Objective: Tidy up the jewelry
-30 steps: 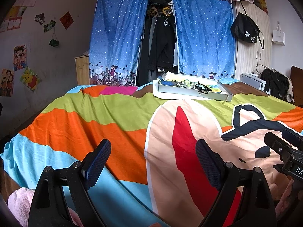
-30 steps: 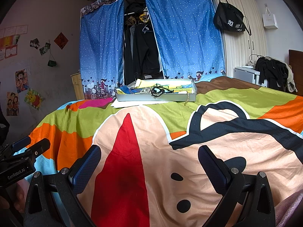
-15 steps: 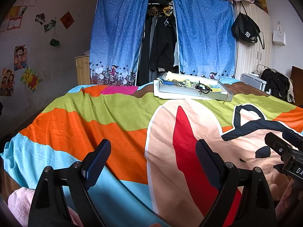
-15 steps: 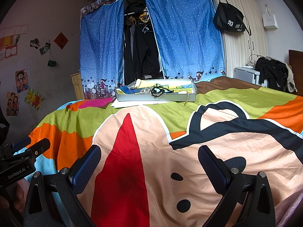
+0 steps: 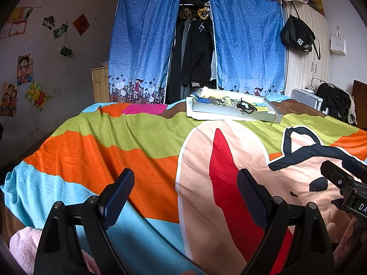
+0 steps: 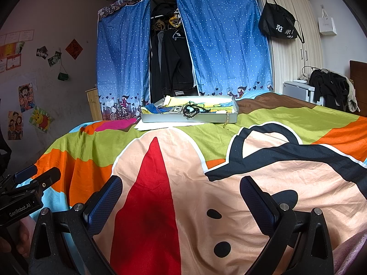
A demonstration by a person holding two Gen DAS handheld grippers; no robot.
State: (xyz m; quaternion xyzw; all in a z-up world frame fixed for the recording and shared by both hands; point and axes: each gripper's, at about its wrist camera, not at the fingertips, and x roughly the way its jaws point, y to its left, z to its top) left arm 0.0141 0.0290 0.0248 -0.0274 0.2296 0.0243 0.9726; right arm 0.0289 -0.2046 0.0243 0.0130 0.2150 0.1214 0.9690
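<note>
- Left wrist view: the left gripper (image 5: 185,190) fills the lower frame, its 2 black arms ending in flat, dimpled dark-blue pads (image 5: 119,191); the jaws are spread wide with only cloth between them.
- Beneath lies a soft, lightly creased bedspread (image 5: 114,151) printed in broad orange, green, sky-blue and peach bands with a red wedge.
- Upper centre-right: a shallow rectangular grey tray (image 5: 231,112) rests on the far part of the bedspread, well apart from the pads. A strand of round dark beads (image 5: 246,108) lies heaped over its near wall, and a thin gold chain (image 5: 275,119) hangs off its right corner.
- Right edge: part of the other black tool shows.
- Right wrist view: the right gripper (image 6: 181,189) is likewise released, its textured pads (image 6: 104,200) far apart over the peach and red print.
- Upper centre: the tray (image 6: 165,117), holding the beads (image 6: 192,112), with the chain (image 6: 227,119) draped down its front.
- Behind: blue polka-dot curtains (image 6: 227,43) of thin, wrinkled fabric.
</note>
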